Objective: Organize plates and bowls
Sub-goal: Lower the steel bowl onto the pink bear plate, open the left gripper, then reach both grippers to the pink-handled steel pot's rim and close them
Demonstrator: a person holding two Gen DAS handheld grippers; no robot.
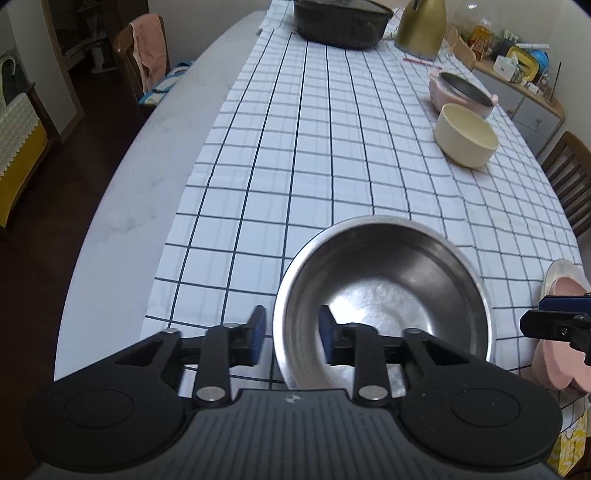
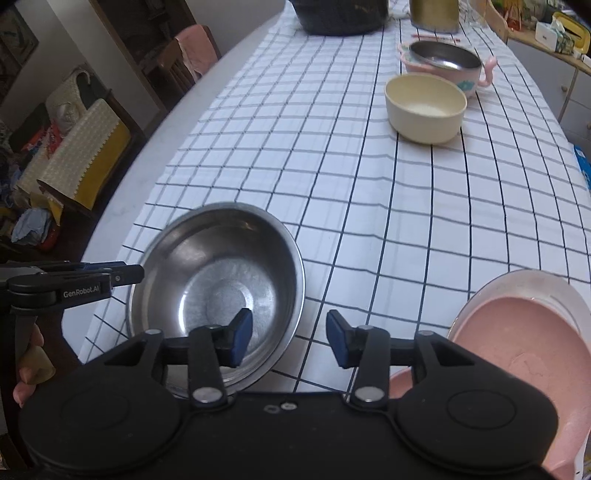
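Observation:
A steel bowl [image 1: 384, 291] [image 2: 221, 288] sits on the checked cloth near the table's front edge. My left gripper [image 1: 291, 338] is open, its jaws straddling the bowl's near-left rim, one pad inside and one outside. My right gripper [image 2: 290, 338] is open and empty, its left pad over the bowl's right rim, its right pad over the cloth. A pink plate [image 2: 524, 343] [image 1: 561, 332] lies on a clear plate at the front right. A cream bowl [image 1: 466, 136] [image 2: 424, 107] and a pink bowl with a steel insert [image 1: 461, 92] [image 2: 443, 61] stand further back on the right.
A dark basket [image 1: 341, 22] and a gold kettle [image 1: 421, 29] stand at the far end of the table. Chairs stand along the left side [image 1: 140, 62] and right side [image 1: 570, 173]. A sideboard with clutter [image 1: 517, 74] is at the far right.

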